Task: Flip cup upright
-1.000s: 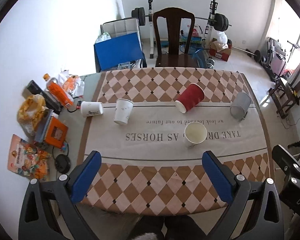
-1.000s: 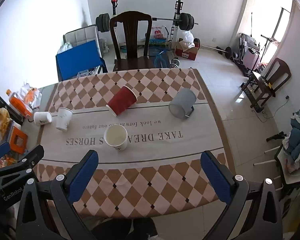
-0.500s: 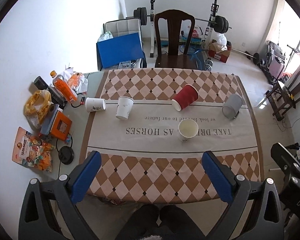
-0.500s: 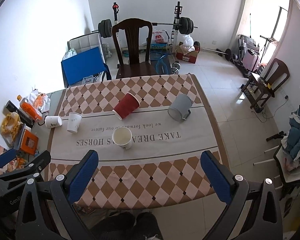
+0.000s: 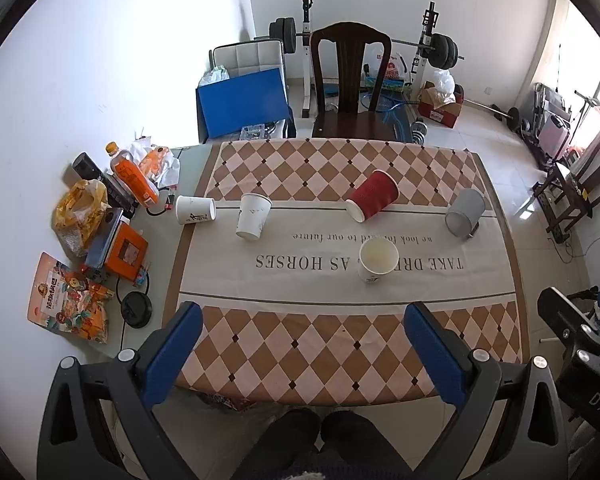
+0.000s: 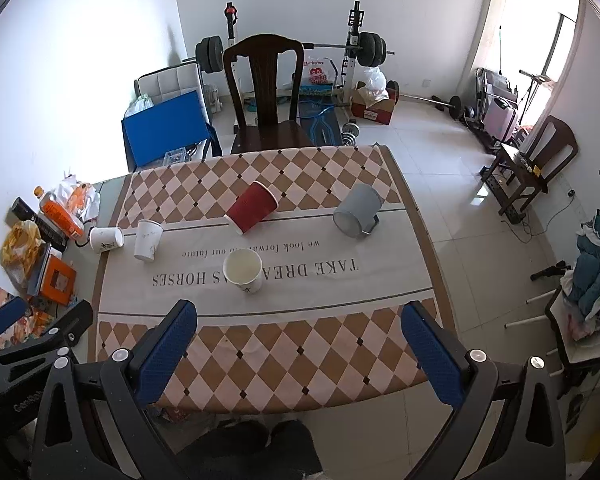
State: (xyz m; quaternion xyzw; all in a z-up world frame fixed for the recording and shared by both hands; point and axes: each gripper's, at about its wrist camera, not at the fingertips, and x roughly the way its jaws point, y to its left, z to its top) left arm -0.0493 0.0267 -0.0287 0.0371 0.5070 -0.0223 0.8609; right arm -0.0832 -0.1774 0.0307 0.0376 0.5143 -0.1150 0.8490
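Observation:
Several cups sit on the checkered tablecloth (image 5: pixel 300 344). A red cup (image 5: pixel 373 195) (image 6: pixel 252 208) lies on its side mid-table. A grey mug (image 5: pixel 465 212) (image 6: pixel 357 210) lies on its side at the right. A white paper cup (image 5: pixel 195 209) (image 6: pixel 106 239) lies on its side at the left. Another white cup (image 5: pixel 253 216) (image 6: pixel 148 239) stands mouth down. A white cup (image 5: pixel 377 258) (image 6: pixel 243 270) stands upright near the front. My left gripper (image 5: pixel 300 344) and right gripper (image 6: pixel 300 340) are open and empty, high above the table's near edge.
Snack bags, an orange bottle (image 5: pixel 132 173) and boxes crowd the table's left end. A dark wooden chair (image 5: pixel 352 88) stands at the far side. Gym weights and a blue board (image 5: pixel 242 102) are behind. The person's legs (image 5: pixel 320 440) are below the near edge.
Both grippers have risen and pulled back from the table, so the table looks smaller. The cups have not moved.

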